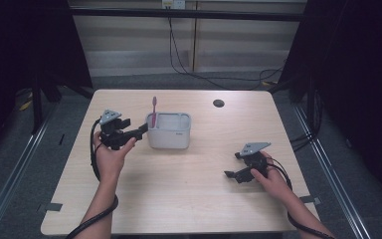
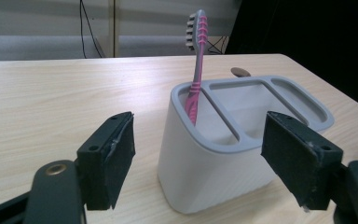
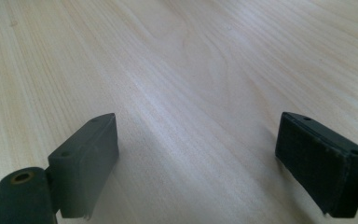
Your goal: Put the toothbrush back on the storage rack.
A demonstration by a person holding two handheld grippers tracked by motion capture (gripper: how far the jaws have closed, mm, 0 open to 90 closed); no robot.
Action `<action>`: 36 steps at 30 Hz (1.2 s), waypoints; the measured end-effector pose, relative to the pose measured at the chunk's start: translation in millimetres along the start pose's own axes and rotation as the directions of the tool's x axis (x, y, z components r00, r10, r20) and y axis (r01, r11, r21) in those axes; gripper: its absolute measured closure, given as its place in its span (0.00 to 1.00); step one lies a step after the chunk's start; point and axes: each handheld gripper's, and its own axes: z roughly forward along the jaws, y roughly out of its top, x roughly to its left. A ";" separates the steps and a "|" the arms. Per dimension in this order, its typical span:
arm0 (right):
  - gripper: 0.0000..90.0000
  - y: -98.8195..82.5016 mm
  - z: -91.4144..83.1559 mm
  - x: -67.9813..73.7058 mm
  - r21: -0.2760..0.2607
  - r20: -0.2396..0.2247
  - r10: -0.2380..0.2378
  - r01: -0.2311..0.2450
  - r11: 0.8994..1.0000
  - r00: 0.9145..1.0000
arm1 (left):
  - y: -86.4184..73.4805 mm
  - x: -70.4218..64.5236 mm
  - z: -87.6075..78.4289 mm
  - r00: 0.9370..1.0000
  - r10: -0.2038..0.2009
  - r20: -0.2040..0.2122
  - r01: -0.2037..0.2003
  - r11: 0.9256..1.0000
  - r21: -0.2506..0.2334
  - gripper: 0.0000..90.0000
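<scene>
Toothbrush of pink and grey plastic [image 1: 154, 110] is standing upright, bristles up, in the end compartment of a pale grey oval plastic holder [image 1: 168, 137] with a darker grey rim divided into three slots; in the high view that compartment is the holder's left end, a little left of the frame's centre. In the left gripper view the pink and grey toothbrush [image 2: 196, 70] is rising through the upper middle of the frame, its handle leaning against the rim of the holder [image 2: 205, 172].

The left gripper [image 1: 140, 131] is sitting just beside the holder's left end at the centre left of the high view, its black jaws standing wide apart. In its own view the pads are flanking the holder's near wall without pressing on it, and nothing is clamped between them.

The right gripper [image 1: 231, 175] is lying low over the light wooden table [image 1: 204, 199] at the lower right of the high view, well apart from the holder. Its jaws are spread apart too, with bare tabletop [image 3: 186, 93] between them.
</scene>
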 end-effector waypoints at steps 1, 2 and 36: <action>0.14 0.0 0.0 0.0 0.000 0.000 0.000 0.000 1.000 1.000 | -1.1 1.0 -1.1 1.000 0.001 0.000 -0.001 1.000 0.002 0.28; 0.14 0.0 0.0 0.0 0.000 0.000 0.000 0.000 1.000 1.000 | -1.8 1.4 -1.7 1.000 -0.001 0.001 0.001 1.000 0.002 0.28; 0.14 0.0 0.0 -0.2 0.000 -0.001 0.001 -0.001 1.000 1.000 | -29.0 17.7 -20.3 1.000 0.009 0.013 -0.009 0.999 0.047 0.27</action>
